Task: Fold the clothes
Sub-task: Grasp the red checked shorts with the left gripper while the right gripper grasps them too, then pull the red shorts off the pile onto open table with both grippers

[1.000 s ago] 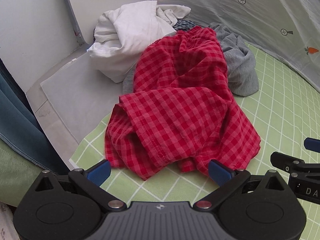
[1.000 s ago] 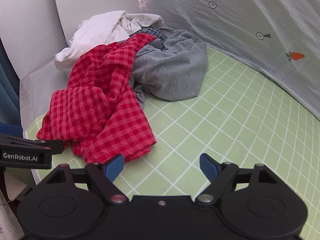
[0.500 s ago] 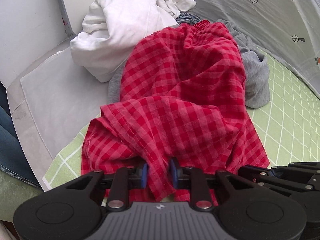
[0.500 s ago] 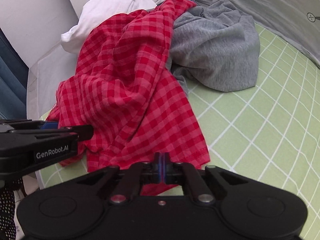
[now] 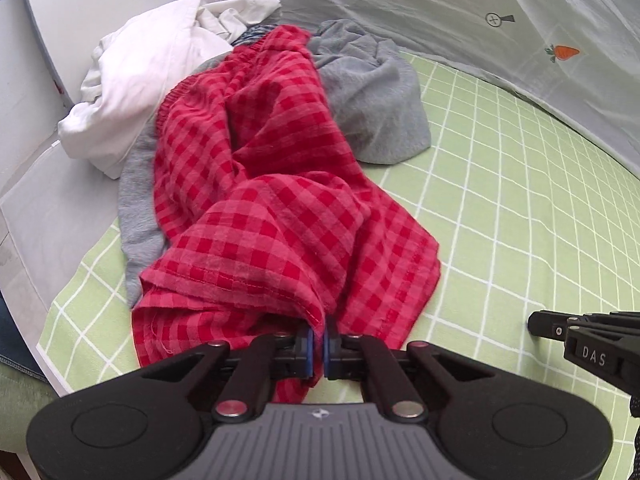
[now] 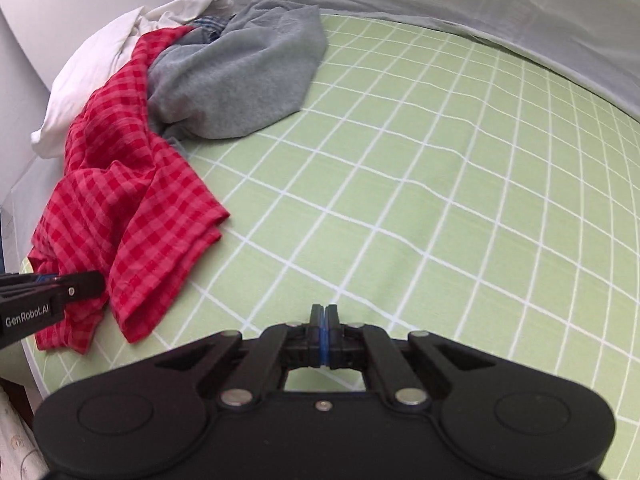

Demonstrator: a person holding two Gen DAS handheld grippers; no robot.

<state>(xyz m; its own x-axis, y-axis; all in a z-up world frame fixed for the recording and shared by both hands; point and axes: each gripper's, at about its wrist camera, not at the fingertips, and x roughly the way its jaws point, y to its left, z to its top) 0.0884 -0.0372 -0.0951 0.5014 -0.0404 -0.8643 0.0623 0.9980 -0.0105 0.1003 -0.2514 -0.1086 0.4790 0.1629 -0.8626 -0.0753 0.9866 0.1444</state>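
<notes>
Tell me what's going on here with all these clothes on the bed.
A person with a gripper in each hand is starting to fold laundry. The left gripper is shut on the hem of the red checked garment, which trails back over the grey garment and white garment. The right gripper is shut on nothing, over the green grid sheet.

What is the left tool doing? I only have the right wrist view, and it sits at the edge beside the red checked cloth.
Observer: The left tool is shut on the red checked garment, pinching its stitched hem.
Operator: Is anything lying under that garment on its far side?
Observer: Yes, a strip of grey garment shows along its left edge, apparently running beneath it, next to the white garment.
</notes>
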